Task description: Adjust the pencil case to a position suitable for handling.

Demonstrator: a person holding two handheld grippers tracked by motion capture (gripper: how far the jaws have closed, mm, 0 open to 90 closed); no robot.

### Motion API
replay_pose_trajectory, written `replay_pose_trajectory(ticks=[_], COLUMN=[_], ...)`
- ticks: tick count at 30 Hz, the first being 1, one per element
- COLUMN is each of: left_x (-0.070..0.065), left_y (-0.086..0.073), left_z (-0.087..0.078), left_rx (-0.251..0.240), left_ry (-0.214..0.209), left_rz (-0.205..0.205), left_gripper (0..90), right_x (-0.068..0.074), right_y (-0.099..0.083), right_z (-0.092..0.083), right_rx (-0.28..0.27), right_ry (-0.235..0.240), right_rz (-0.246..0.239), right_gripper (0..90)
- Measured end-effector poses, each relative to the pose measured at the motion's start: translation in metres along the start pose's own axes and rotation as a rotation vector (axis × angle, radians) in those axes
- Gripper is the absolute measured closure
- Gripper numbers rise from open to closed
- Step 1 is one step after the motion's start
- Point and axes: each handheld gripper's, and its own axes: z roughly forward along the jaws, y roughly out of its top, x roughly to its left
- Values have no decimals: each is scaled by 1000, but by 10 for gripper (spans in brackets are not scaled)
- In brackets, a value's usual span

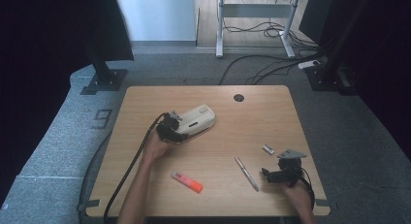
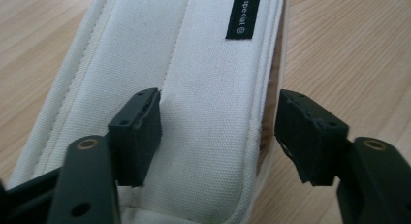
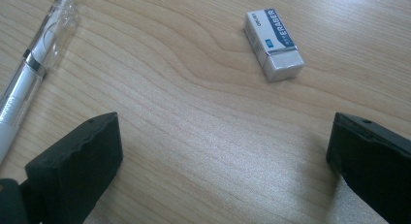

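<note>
A cream fabric pencil case lies on the wooden table, left of its middle. My left gripper is at the case's near end. In the left gripper view the jaws straddle the case: one pad rests over the fabric top, while the other stands off the side seam with a gap. My right gripper rests low at the table's front right, its jaws wide apart over bare wood. A white eraser lies ahead of it and a clear pen to its left.
An orange highlighter lies near the front edge, between the two forearms. The pen and the eraser sit close to my right gripper. A cable hole is at the table's far side. Stands and cables crowd the floor beyond.
</note>
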Motion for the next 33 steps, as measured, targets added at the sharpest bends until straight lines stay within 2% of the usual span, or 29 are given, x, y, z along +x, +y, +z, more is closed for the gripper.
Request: replay_pose_trajectory(ticks=[5, 9, 12, 15, 19, 33], left_x=[-2, -2, -1, 2, 5, 4], left_y=[-3, -5, -5, -4, -5, -6], left_z=[1, 0, -4, -9, -13, -34], left_rx=[-8, -21, -38, -53, -61, -99], left_ry=[27, 39, 21, -19, -50, -91], left_rz=[13, 5, -8, -31, -63, -133], left_gripper=[464, 571, 653, 704, 733, 770], right_x=[0, 0, 0, 0, 0, 0], right_y=[0, 0, 0, 0, 0, 0], right_z=[0, 0, 0, 0, 0, 0], right_rx=[0, 0, 0, 0, 0, 0], right_ry=[0, 0, 0, 0, 0, 0], right_rz=[0, 0, 0, 0, 0, 0], right_gripper=[0, 0, 0, 0, 0, 0])
